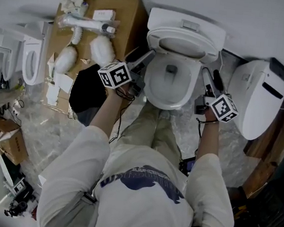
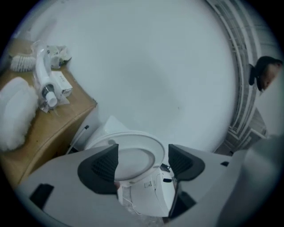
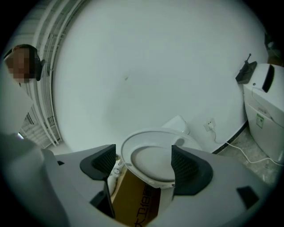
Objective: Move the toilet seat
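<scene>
**Both hand-held grippers open, flanking a raised seat**

The toilet seat [image 1: 183,43] stands tipped up at the back of the bowl [image 1: 170,83], leaning toward the cistern [image 1: 189,23], so the bowl lies open below it. The person stands square to the toilet. The left hand-held gripper [image 2: 143,155] is near the bowl's left rim and the right hand-held gripper [image 3: 143,157] near its right, a mirrored stance that looks suited to handling the seat from both edges at once.

Each has its jaws wide apart and grips nothing. In both gripper views the whole seat shows between the pads but farther off, touching neither. Moving the seat would probably first call for bringing one pair of jaws onto its rim.
</scene>
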A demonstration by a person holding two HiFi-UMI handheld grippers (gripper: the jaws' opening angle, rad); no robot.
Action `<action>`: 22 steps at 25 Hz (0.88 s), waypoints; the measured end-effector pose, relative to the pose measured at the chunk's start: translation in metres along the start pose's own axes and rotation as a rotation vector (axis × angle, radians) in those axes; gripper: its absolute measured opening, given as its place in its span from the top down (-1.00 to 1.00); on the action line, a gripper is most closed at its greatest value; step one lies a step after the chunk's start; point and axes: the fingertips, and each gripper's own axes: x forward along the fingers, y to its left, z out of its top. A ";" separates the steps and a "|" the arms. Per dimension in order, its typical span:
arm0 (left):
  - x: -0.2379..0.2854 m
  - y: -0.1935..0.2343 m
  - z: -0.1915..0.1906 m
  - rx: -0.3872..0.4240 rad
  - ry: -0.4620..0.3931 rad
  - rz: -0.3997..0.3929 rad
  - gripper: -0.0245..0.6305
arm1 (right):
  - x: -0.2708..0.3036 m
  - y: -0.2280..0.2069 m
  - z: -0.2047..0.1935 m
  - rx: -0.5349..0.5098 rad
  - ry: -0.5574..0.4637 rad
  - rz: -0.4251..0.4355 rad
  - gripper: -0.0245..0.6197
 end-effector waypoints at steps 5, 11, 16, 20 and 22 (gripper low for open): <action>-0.047 -0.049 -0.014 0.205 -0.041 0.019 -0.14 | -0.054 0.025 -0.007 -0.054 -0.024 -0.004 -0.19; -0.100 -0.111 -0.032 0.353 -0.093 0.008 -0.12 | -0.119 0.070 -0.021 -0.268 -0.021 -0.037 -0.06; -0.139 -0.155 -0.051 0.440 -0.125 0.004 -0.05 | -0.171 0.108 -0.024 -0.388 -0.077 -0.053 0.22; -0.165 -0.187 -0.068 0.498 -0.142 0.005 0.14 | -0.209 0.128 -0.028 -0.452 -0.104 -0.055 0.32; -0.177 -0.201 -0.076 0.541 -0.151 0.013 0.24 | -0.225 0.136 -0.032 -0.498 -0.110 -0.068 0.34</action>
